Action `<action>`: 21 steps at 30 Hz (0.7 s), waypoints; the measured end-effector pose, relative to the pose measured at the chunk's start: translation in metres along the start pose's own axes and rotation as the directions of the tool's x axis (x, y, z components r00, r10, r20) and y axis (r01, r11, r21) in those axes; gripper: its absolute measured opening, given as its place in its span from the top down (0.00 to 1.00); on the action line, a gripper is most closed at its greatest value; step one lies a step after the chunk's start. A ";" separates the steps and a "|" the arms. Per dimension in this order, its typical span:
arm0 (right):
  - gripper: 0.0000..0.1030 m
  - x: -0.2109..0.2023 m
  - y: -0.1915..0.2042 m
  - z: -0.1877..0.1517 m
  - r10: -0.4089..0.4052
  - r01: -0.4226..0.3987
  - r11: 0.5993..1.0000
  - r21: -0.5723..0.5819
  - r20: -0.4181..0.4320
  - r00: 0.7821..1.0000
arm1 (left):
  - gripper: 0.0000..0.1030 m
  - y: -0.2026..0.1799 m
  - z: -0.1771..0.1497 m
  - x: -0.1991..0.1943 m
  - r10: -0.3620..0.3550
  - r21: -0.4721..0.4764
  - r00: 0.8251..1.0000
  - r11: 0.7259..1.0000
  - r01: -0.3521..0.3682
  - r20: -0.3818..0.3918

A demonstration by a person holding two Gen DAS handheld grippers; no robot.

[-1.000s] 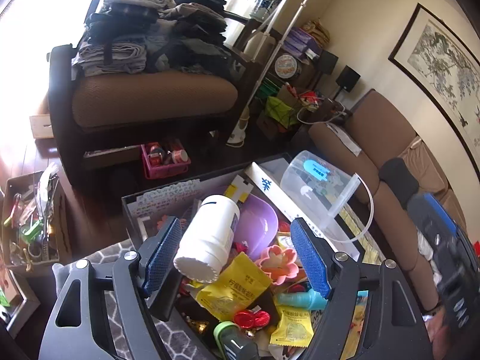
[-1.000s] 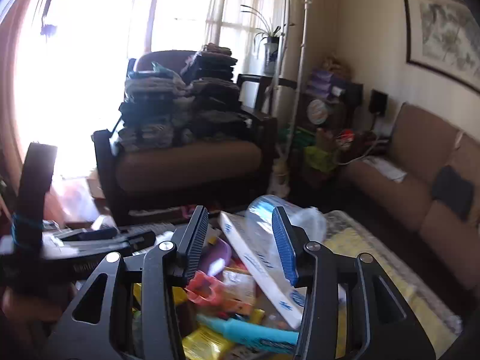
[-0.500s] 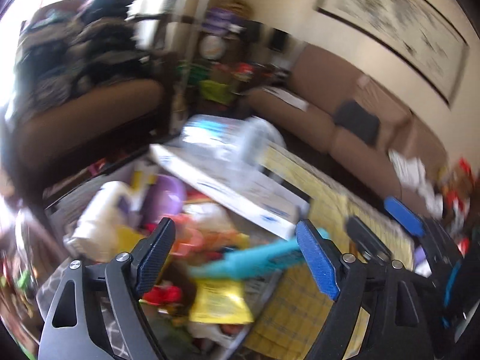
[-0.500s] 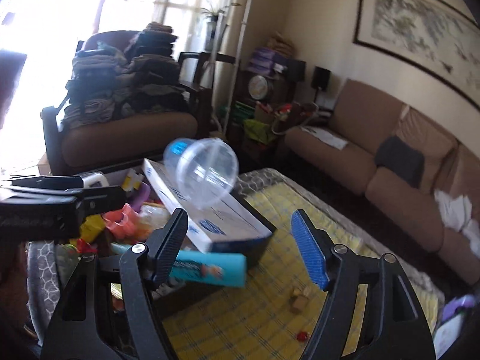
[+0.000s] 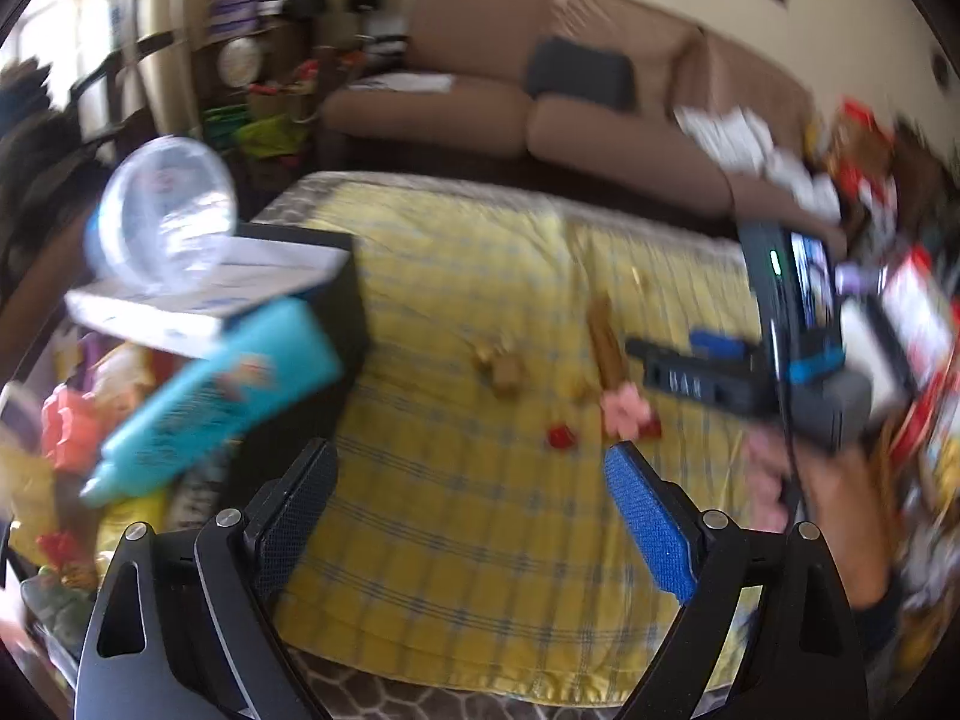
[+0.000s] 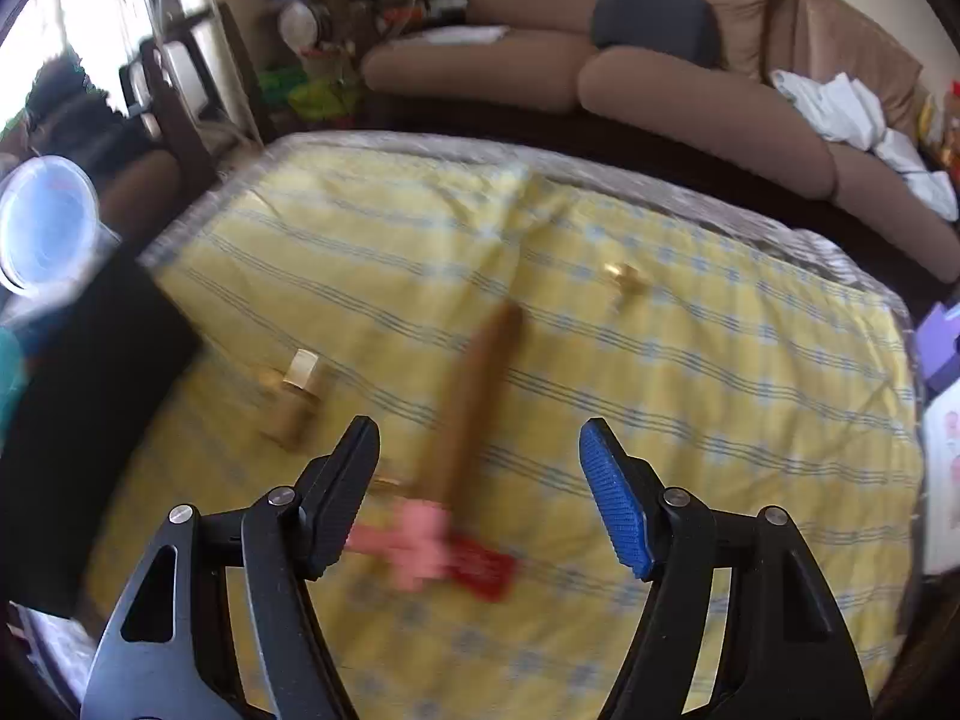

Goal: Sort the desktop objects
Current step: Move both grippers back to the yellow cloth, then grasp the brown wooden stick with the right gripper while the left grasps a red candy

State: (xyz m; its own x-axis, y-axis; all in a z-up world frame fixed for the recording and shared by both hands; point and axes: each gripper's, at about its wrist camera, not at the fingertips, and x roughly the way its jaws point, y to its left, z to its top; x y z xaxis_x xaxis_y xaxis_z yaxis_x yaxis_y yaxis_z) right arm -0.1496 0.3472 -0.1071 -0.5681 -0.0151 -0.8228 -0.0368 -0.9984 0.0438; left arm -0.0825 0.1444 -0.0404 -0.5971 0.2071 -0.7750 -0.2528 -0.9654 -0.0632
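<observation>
Swinging away from the crammed black box [image 5: 336, 300] at frame left, both tongs now face the yellow checked cloth: left tongs [image 5: 474, 516] widening, empty; right tongs [image 6: 480, 492] narrowing slightly, empty, above the long brown wooden stick [image 6: 474, 408] at centre.

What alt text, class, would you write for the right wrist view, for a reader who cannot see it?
The right gripper, its jaws closing with nothing between them, points down at a yellow checked cloth. On the cloth lie a long brown stick, a pink piece and small tan blocks, all blurred.
</observation>
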 end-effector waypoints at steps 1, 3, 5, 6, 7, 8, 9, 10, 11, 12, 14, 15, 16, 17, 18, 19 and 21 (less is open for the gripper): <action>0.34 0.004 -0.009 -0.001 0.009 -0.009 0.999 0.035 -0.007 1.000 | 0.10 -0.013 -0.004 0.008 0.018 0.037 1.000 0.999 -0.017 -0.010; 0.34 0.013 -0.018 -0.001 0.088 -0.086 0.993 0.076 -0.024 0.996 | 0.10 -0.026 -0.009 0.019 0.032 0.075 0.999 0.997 -0.030 -0.029; 0.34 0.022 -0.017 -0.002 0.141 -0.139 0.987 0.075 -0.027 0.990 | 0.10 -0.031 -0.014 0.030 0.047 0.089 0.997 0.995 -0.042 -0.063; 0.34 0.026 -0.016 -0.002 0.162 -0.160 0.984 0.077 -0.017 0.987 | 0.10 -0.031 -0.016 0.034 0.053 0.086 0.996 0.995 -0.046 -0.076; 0.36 0.033 -0.016 0.000 0.182 -0.181 0.980 0.084 -0.007 0.983 | 0.10 -0.030 -0.017 0.038 0.057 0.075 0.994 0.996 -0.051 -0.090; 0.41 0.042 -0.014 0.002 0.196 -0.194 0.977 0.085 -0.008 0.981 | 0.10 -0.028 -0.019 0.040 0.060 0.066 0.994 0.996 -0.053 -0.097; 0.63 0.049 -0.007 0.002 0.206 -0.204 0.976 0.076 -0.024 0.978 | 0.10 -0.026 -0.020 0.041 0.061 0.054 0.993 0.997 -0.056 -0.102; 0.75 0.061 -0.004 0.004 0.202 -0.198 0.978 0.059 -0.056 0.978 | 0.10 -0.023 -0.021 0.043 0.062 0.043 0.993 0.997 -0.058 -0.105; 0.75 0.067 0.000 0.005 0.192 -0.189 0.981 0.047 -0.075 0.978 | 0.10 -0.021 -0.021 0.044 0.061 0.038 0.992 0.998 -0.058 -0.107; 0.76 0.069 0.001 0.004 0.195 -0.193 0.980 0.039 -0.068 0.978 | 0.10 -0.021 -0.024 0.044 0.062 0.037 0.992 0.998 -0.059 -0.109; 0.78 0.066 -0.001 0.002 0.202 -0.200 0.979 0.035 -0.062 0.977 | 0.10 -0.022 -0.026 0.050 0.070 0.043 0.991 0.997 -0.065 -0.111; 0.79 0.064 -0.004 0.002 0.212 -0.209 0.977 0.046 -0.063 0.975 | 0.10 -0.022 -0.026 0.054 0.069 0.045 0.991 0.997 -0.064 -0.115; 0.79 0.059 -0.008 0.002 0.221 -0.218 0.974 0.062 -0.057 0.974 | 0.10 -0.023 -0.027 0.060 0.059 0.041 0.991 0.998 -0.054 -0.123; 0.79 0.055 -0.012 0.002 0.228 -0.224 0.972 0.072 -0.047 0.973 | 0.10 -0.025 -0.026 0.066 0.041 0.036 0.991 0.999 -0.037 -0.129; 0.79 0.049 -0.016 0.004 0.233 -0.230 0.970 0.078 -0.036 0.972 | 0.10 -0.028 -0.025 0.073 0.012 0.035 0.991 0.999 -0.007 -0.133; 0.79 0.040 -0.020 0.005 0.235 -0.233 0.969 0.085 -0.018 0.972 | 0.10 -0.033 -0.021 0.081 -0.030 0.041 0.990 0.998 0.036 -0.135; 0.79 0.017 -0.030 0.010 0.232 -0.235 0.967 0.095 0.038 0.972 | 0.10 -0.043 -0.014 0.098 -0.060 0.075 0.990 0.995 0.070 -0.124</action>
State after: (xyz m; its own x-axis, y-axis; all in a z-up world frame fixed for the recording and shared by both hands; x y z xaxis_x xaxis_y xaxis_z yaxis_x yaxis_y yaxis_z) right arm -0.1662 0.3772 -0.1170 -0.5923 -0.2445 -0.7677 0.0196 -0.9569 0.2897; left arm -0.1195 0.2043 -0.1225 -0.4815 0.2432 -0.8420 -0.3500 -0.9342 -0.0697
